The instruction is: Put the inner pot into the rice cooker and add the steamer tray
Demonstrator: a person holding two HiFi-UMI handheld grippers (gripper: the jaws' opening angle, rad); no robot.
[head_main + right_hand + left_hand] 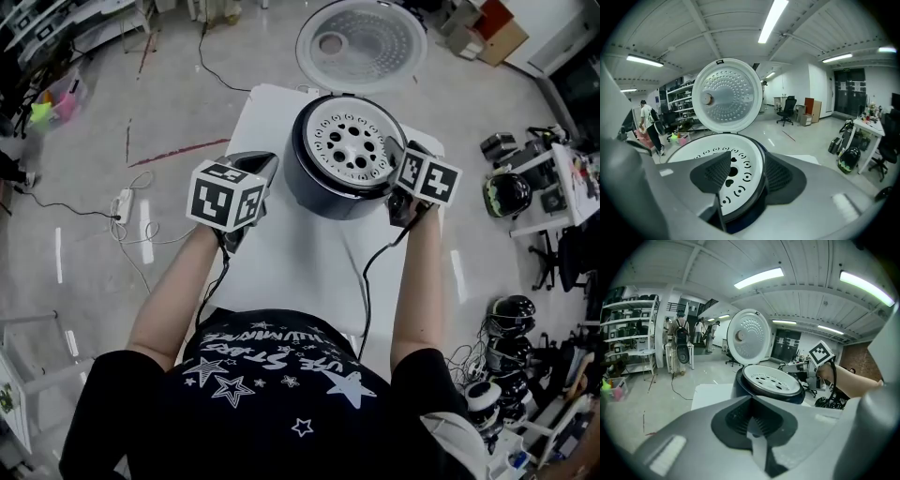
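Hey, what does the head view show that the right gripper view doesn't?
Only the head view: the left gripper and the person's black shirt. Only the right gripper view: the tongs of the right gripper straddling the rim of the steamer tray, plus an office chair behind. Both: the rice cooker, its open lid and the tray.

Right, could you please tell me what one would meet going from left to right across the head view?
Power strip on the floor → left gripper → rice cooker → right gripper → black helmet.
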